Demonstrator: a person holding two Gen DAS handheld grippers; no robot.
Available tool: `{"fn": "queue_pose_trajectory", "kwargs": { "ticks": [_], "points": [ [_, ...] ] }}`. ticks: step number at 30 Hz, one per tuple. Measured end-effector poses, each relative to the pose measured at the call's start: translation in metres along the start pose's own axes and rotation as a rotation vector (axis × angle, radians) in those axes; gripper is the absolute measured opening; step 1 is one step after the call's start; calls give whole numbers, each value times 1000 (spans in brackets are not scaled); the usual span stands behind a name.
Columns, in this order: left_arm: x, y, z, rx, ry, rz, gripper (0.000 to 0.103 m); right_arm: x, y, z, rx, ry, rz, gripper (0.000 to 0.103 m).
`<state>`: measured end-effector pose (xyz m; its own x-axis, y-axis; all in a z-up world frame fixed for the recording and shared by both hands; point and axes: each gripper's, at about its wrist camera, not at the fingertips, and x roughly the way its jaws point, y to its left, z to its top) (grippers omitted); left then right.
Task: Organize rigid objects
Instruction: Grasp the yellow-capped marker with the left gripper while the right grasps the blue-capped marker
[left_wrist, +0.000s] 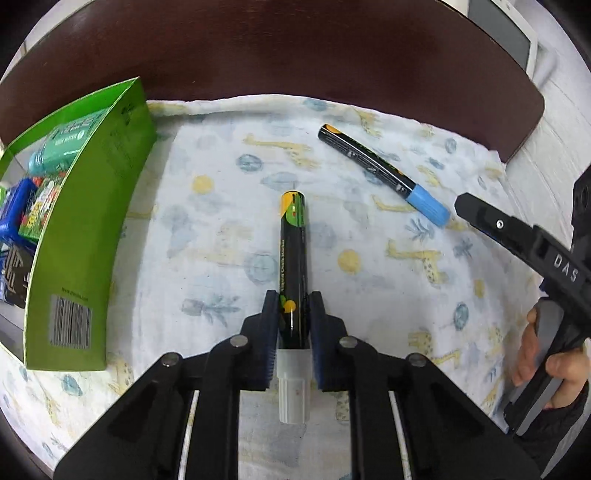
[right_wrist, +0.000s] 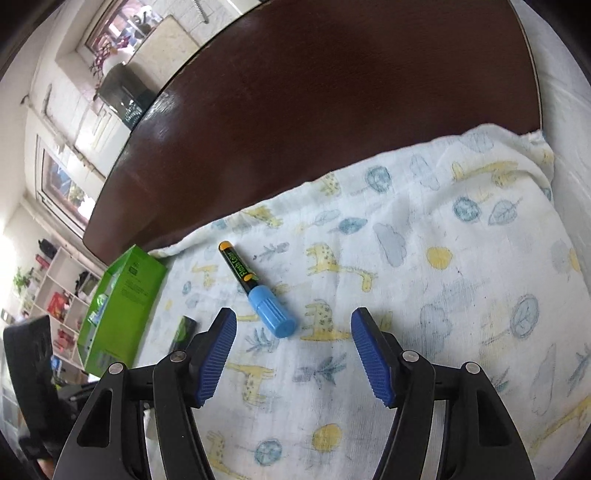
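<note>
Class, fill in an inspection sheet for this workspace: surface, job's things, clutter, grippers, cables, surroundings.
Surface: giraffe-print cloth on a dark wooden table.
Job's things: white-capped marker; blue-capped marker lying loose; green box holding packets.
Clutter: nothing seen.
Grippers: left gripper shut on the white-capped marker; right gripper open, nothing between its jaws.
Cables: nothing seen.
Surroundings: shelves, windows.

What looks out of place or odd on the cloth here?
Two markers lie loose on the cloth outside the green box: the white-capped marker, clamped by the left gripper, and the blue-capped marker, askew. No damage or spills.
</note>
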<state>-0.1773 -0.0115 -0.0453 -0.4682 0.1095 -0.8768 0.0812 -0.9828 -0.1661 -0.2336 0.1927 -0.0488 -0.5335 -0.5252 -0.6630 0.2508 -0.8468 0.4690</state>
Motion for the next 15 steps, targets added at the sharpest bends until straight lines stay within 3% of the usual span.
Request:
{"fn": "queue_pose_trajectory", "kwargs": {
  "ticks": [4,8,15],
  "points": [
    [1,-1,-6,22,-29,18,15,3,34,3,-184,-15,-79,67],
    [-4,-9,-8,37,-52,19,14,26,74,6,-406,49,-195,67],
    [-5,1,-16,52,-102,-59,14,57,101,14,-551,118,-265,67]
  ]
}}
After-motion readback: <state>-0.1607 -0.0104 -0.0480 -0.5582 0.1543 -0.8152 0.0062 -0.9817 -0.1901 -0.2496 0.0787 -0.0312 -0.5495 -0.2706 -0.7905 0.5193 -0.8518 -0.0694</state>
